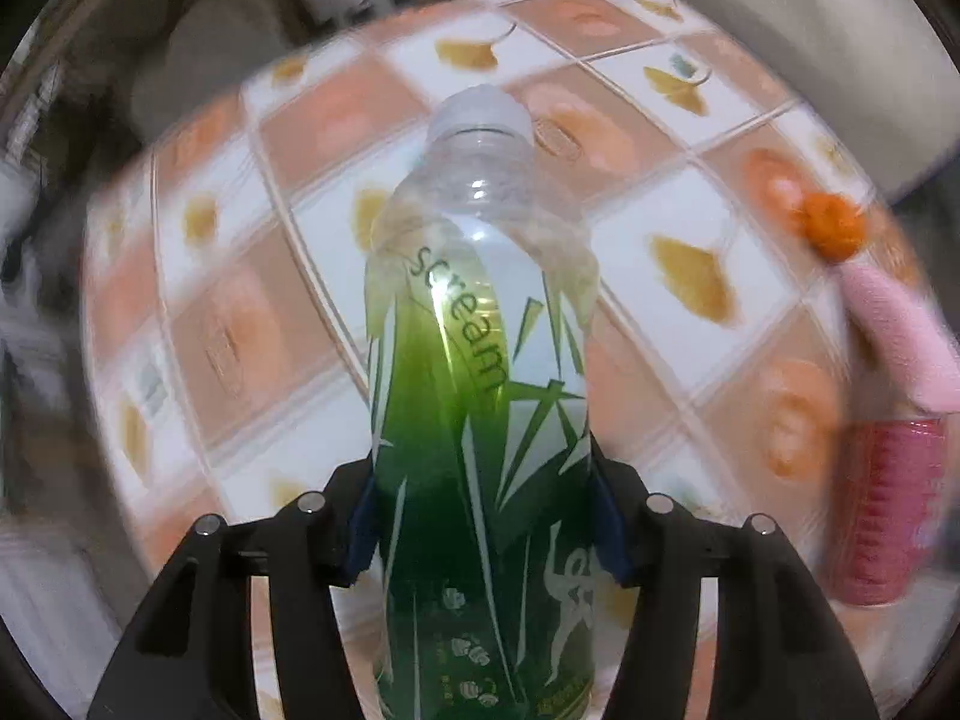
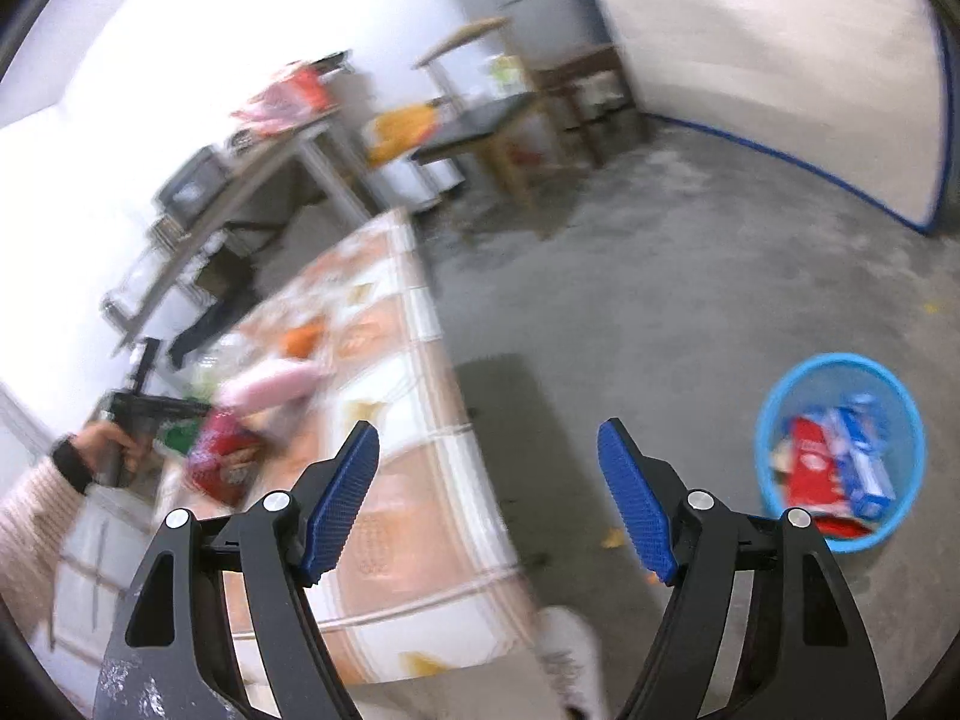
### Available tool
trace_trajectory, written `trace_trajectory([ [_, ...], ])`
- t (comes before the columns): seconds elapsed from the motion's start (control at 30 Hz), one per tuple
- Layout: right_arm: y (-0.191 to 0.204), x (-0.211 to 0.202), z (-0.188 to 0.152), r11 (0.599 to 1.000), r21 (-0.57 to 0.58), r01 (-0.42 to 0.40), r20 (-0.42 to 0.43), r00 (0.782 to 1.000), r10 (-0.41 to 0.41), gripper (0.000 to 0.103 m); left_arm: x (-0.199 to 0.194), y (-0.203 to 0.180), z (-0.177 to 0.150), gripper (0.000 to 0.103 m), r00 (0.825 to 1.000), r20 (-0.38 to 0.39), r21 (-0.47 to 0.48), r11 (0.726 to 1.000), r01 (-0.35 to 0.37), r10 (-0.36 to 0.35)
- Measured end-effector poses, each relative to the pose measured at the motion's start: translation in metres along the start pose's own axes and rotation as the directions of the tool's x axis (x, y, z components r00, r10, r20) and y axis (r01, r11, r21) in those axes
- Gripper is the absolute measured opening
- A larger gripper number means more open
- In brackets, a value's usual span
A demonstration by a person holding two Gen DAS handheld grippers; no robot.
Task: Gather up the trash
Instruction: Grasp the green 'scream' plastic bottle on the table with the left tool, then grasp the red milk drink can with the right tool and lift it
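Slippage worries us: our left gripper (image 1: pixel 483 516) pinches the smooth green bottle (image 1: pixel 480 396) over the table (image 1: pixel 660 228). Our right gripper (image 2: pixel 487 498) gapes empty, the blue bin (image 2: pixel 780 420) well off rightward.

Plain utility or storage room, domestic in character. A bare concrete floor (image 2: pixel 690 300) and white walls (image 2: pixel 780 60) are seen. A worktop (image 2: pixel 390 540) is covered with a fruit-patterned oilcloth. Wooden stools (image 2: pixel 498 138), a metal shelf (image 2: pixel 252 180) and a blue bin (image 2: pixel 774 420) are noted.
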State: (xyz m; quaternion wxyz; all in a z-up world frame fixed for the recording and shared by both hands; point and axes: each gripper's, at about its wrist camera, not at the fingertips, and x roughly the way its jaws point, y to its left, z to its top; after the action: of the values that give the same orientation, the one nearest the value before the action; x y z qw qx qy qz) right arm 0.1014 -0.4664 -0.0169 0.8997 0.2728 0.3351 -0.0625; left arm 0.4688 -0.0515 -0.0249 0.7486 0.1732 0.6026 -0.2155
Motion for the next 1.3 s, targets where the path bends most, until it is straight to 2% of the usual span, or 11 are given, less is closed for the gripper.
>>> trace_trajectory([
  [0.07, 0.033, 0.009, -0.001, 0.995, -0.035, -0.092, -0.045, 0.995, 0.09, 0.074, -0.007, -0.01, -0.029, 0.055, 0.995, 0.029, -0.083, 0.992, 0.093, -0.091],
  [0.13, 0.066, 0.027, -0.007, 0.983, -0.055, -0.177, -0.119, 0.978, 0.17, 0.076, -0.012, -0.023, -0.056, 0.055, 0.98, 0.069, -0.135, 0.972, 0.193, -0.185],
  [0.2, 0.104, 0.058, -0.018, 0.969, -0.04, -0.245, -0.228, 0.946, 0.23, 0.08, -0.013, -0.034, -0.08, 0.055, 0.943, 0.11, -0.197, 0.923, 0.33, -0.314],
  [0.27, 0.133, 0.081, -0.029, 0.959, -0.035, -0.281, -0.304, 0.917, 0.258, 0.08, -0.016, -0.048, -0.104, 0.055, 0.915, 0.168, -0.235, 0.886, 0.399, -0.367],
  [0.37, 0.169, 0.115, -0.037, 0.958, -0.027, -0.285, -0.37, 0.893, 0.255, 0.082, -0.017, -0.055, -0.126, 0.055, 0.877, 0.225, -0.286, 0.831, 0.477, -0.425],
  [0.53, 0.195, 0.161, -0.03, 0.979, 0.058, -0.193, -0.371, 0.907, 0.201, 0.088, -0.02, -0.043, -0.146, 0.055, 0.834, 0.312, -0.339, 0.767, 0.544, -0.454],
  [0.63, 0.204, 0.184, -0.025, 0.985, 0.078, -0.156, -0.389, 0.905, 0.174, 0.088, -0.019, -0.037, -0.155, 0.055, 0.808, 0.354, -0.362, 0.728, 0.583, -0.471],
  [0.9, 0.214, 0.209, -0.028, 0.994, 0.096, -0.049, -0.382, 0.921, 0.082, 0.088, -0.02, -0.038, -0.17, 0.055, 0.789, 0.396, -0.347, 0.719, 0.603, -0.47],
  [0.97, 0.216, 0.215, -0.029, 0.994, 0.102, -0.046, -0.382, 0.921, 0.082, 0.087, -0.023, -0.036, -0.18, 0.055, 0.787, 0.403, -0.349, 0.716, 0.605, -0.468],
  [1.1, 0.214, 0.223, -0.032, 0.991, 0.126, -0.042, -0.403, 0.911, 0.09, 0.071, -0.026, -0.038, -0.183, 0.055, 0.79, 0.406, -0.342, 0.726, 0.597, -0.459],
  [1.3, 0.202, 0.215, -0.035, 0.982, 0.178, -0.069, -0.406, 0.904, 0.137, 0.067, -0.024, -0.039, -0.183, 0.055, 0.789, 0.412, -0.351, 0.72, 0.599, -0.456],
])
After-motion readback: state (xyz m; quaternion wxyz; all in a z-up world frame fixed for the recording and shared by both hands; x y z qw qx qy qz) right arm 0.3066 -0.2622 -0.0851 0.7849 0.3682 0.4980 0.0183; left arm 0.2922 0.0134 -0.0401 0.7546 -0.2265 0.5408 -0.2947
